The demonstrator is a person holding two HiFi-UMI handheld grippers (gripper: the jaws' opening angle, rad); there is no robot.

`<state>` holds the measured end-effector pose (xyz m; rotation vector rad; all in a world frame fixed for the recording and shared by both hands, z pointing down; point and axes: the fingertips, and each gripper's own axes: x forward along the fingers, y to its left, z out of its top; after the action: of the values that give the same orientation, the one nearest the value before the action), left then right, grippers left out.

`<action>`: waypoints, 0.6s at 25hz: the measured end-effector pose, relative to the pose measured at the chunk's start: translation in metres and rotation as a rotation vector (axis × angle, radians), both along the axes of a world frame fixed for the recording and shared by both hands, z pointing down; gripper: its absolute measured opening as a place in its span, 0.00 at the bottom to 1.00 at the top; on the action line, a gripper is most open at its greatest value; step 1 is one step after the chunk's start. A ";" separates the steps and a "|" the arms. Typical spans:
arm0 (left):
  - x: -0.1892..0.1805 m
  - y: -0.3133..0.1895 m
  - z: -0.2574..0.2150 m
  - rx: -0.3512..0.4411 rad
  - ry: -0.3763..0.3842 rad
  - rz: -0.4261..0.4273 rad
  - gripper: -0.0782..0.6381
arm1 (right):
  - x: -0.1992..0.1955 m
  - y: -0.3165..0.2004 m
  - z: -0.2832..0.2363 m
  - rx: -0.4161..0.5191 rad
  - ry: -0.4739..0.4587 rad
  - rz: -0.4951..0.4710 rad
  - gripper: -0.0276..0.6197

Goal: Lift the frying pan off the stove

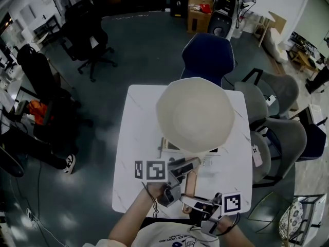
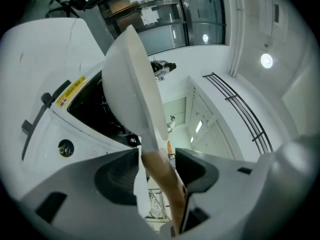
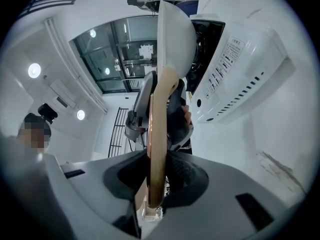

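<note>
The white frying pan [image 1: 195,115] hangs tilted above the table and hides most of the white stove [image 1: 168,146]. Its wooden handle [image 1: 189,185] runs back toward me. My right gripper [image 1: 194,205] is shut on the handle's end; in the right gripper view both pads press the handle [image 3: 157,134] below the pan [image 3: 175,29]. My left gripper [image 1: 179,173] is open, farther up the handle; in the left gripper view the handle [image 2: 162,179] passes between its jaws with a gap at the left pad. The stove [image 2: 75,119] lies behind the pan [image 2: 135,84].
The white marble table [image 1: 136,158] stands on a dark floor. A blue chair [image 1: 208,55] is behind it and grey chairs [image 1: 280,133] are to the right. A black office chair [image 1: 87,40] stands at the far left. The stove's side [image 3: 235,69] is close on the right.
</note>
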<state>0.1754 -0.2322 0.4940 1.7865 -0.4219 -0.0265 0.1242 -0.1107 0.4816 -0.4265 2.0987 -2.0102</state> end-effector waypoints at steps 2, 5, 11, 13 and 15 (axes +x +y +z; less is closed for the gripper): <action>0.004 0.001 0.001 -0.003 0.007 0.024 0.40 | 0.001 0.000 0.002 -0.003 0.005 -0.007 0.20; 0.006 -0.001 0.002 -0.009 0.008 0.043 0.40 | 0.000 0.001 0.003 -0.006 0.010 -0.016 0.20; 0.007 -0.009 0.005 -0.028 0.019 0.039 0.40 | 0.000 0.001 0.003 -0.007 0.013 -0.025 0.20; 0.009 -0.010 0.006 -0.033 0.026 0.037 0.40 | 0.000 0.001 0.002 -0.009 0.013 -0.029 0.20; 0.011 -0.012 0.007 -0.028 0.030 0.031 0.40 | 0.000 0.001 0.004 -0.006 0.016 -0.035 0.20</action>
<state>0.1867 -0.2446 0.5006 1.7629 -0.3717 -0.0259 0.1243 -0.1096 0.4854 -0.4106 2.1239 -2.0398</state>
